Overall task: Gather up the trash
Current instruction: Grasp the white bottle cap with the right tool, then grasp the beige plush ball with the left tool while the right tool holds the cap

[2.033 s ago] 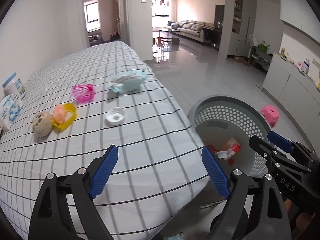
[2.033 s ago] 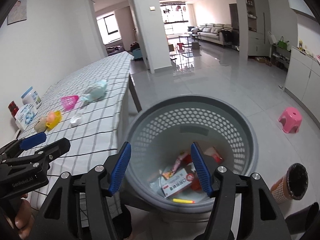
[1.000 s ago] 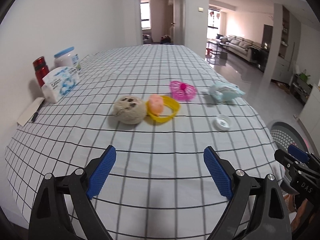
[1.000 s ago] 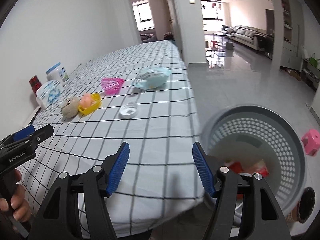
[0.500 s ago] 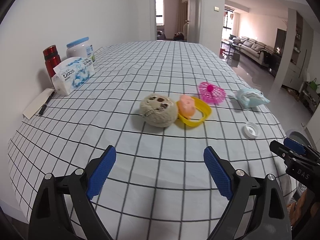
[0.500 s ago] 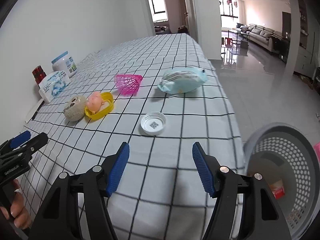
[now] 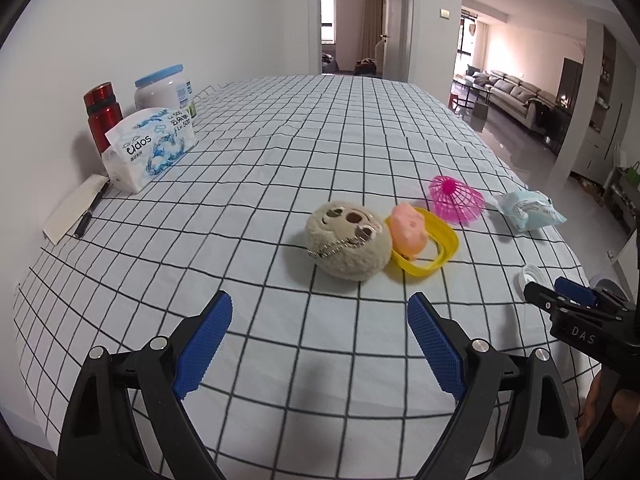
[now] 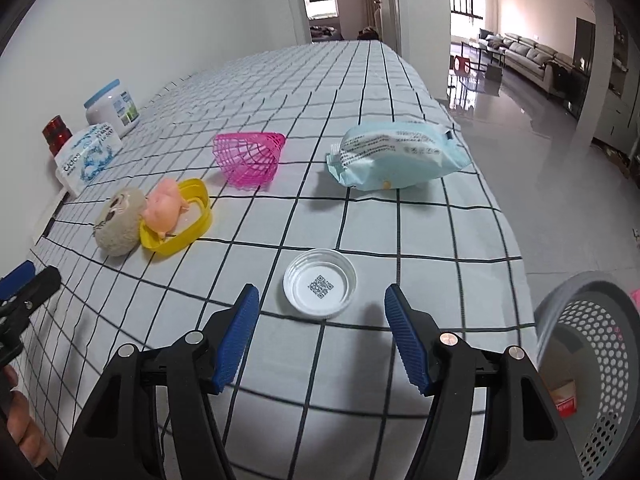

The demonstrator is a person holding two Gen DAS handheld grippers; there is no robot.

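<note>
Right gripper (image 8: 320, 312) wide, empty, above white lid (image 8: 320, 289) near table's (image 8: 360, 100) right edge. Left gripper (image 7: 320, 320) wide, empty, facing plush toy (image 7: 348, 246).

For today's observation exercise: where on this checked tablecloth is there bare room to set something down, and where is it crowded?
Bare: the wide stretch between the tissue pack and the plush toy, and the table's far end. Crowded: the row of plush toy, yellow dish, pink basket, blue packet, plus the white lid.
</note>
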